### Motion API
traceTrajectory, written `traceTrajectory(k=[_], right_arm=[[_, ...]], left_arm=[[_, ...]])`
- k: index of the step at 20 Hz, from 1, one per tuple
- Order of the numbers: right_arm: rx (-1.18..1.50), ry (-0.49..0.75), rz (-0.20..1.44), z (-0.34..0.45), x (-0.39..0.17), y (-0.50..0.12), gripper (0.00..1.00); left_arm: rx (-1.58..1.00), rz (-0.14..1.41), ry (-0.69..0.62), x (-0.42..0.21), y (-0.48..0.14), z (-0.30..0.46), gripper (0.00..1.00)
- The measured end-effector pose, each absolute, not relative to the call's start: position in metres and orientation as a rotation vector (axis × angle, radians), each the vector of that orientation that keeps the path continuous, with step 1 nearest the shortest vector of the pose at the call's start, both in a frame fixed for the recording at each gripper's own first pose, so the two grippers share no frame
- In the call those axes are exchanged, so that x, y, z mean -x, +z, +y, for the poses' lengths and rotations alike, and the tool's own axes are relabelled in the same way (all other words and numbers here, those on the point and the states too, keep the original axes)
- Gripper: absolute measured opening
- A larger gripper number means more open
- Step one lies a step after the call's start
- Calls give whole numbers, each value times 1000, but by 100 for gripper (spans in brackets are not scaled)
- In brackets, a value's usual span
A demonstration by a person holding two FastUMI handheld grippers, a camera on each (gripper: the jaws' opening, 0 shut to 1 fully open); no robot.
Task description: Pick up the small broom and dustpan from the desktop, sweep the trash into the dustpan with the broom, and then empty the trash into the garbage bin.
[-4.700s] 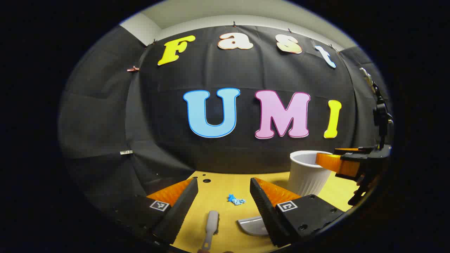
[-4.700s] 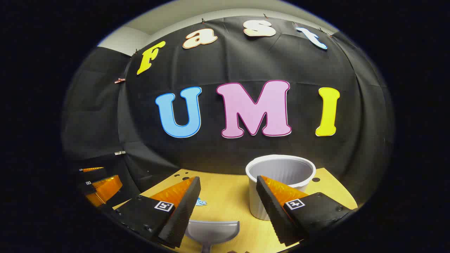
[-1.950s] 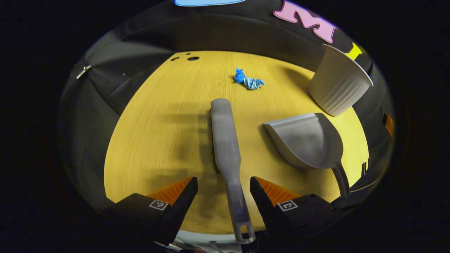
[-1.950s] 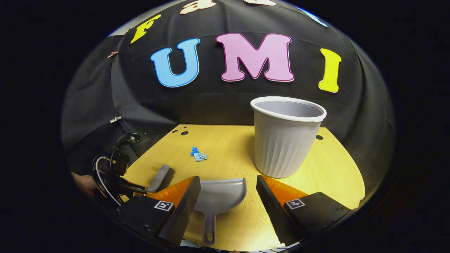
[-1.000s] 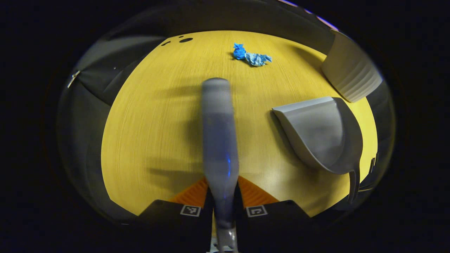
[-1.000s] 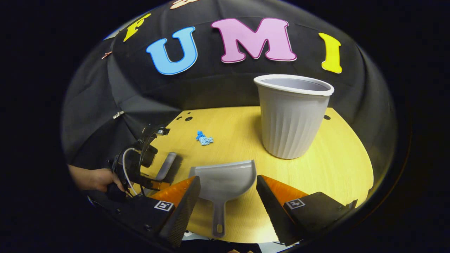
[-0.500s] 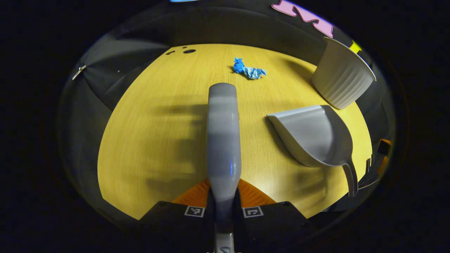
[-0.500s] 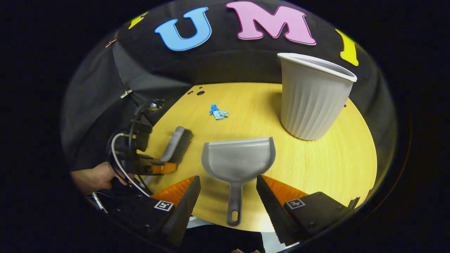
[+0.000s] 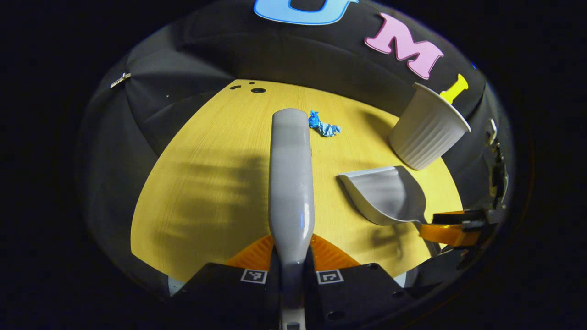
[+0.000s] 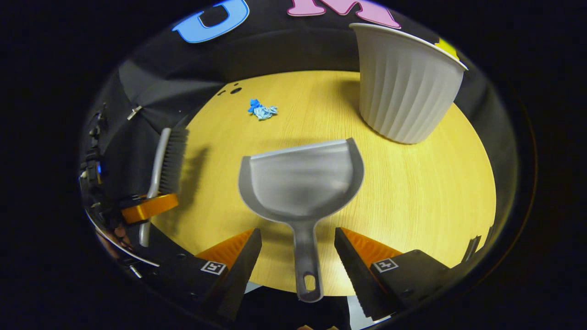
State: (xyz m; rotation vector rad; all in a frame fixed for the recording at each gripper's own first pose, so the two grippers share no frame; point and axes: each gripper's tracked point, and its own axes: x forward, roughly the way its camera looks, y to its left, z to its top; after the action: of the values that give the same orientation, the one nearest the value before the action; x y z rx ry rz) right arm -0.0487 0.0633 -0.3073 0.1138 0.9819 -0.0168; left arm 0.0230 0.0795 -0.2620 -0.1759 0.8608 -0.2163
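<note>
My left gripper (image 9: 291,263) is shut on the handle of the small grey broom (image 9: 290,183), which it holds lifted off the yellow desktop (image 9: 206,183); the same broom (image 10: 166,158) appears at the left of the right gripper view with its dark bristles facing right. The grey dustpan (image 10: 300,181) lies flat on the desktop, and its handle runs back between the fingers of my open right gripper (image 10: 298,247), which do not touch it. Blue crumpled trash (image 10: 262,110) lies at the far side of the desk, just right of the broom's tip in the left gripper view, trash (image 9: 323,126).
A white ribbed garbage bin (image 10: 403,85) stands upright at the far right of the desktop, beyond the dustpan (image 9: 385,195). Small holes (image 9: 257,90) mark the desk's far left corner. The desk's near edge runs just under both grippers.
My left gripper has lifted the broom higher off the desk. My right gripper has tilted down and moved forward, so the dustpan's handle now lies between its open fingers.
</note>
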Motion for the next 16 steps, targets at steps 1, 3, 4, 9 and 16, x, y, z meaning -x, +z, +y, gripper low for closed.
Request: traceTrajectory(k=[1, 3, 4, 9, 16], right_arm=[[-105, -29, 1001, 61, 48, -316, 99], [-95, -49, 1025, 58, 44, -330, 99], [-89, -58, 1033, 57, 42, -335, 99], [-59, -77, 1069, 54, 34, -356, 99], [58, -32, 1107, 49, 33, -361, 66]], left_arm=[[188, 856, -210, -19, -259, 83, 25], [209, 848, -203, -11, -252, 87, 25], [208, 846, -194, -7, -252, 91, 28], [231, 851, -139, 3, -242, 99, 25], [228, 878, -64, -28, -237, 93, 25]])
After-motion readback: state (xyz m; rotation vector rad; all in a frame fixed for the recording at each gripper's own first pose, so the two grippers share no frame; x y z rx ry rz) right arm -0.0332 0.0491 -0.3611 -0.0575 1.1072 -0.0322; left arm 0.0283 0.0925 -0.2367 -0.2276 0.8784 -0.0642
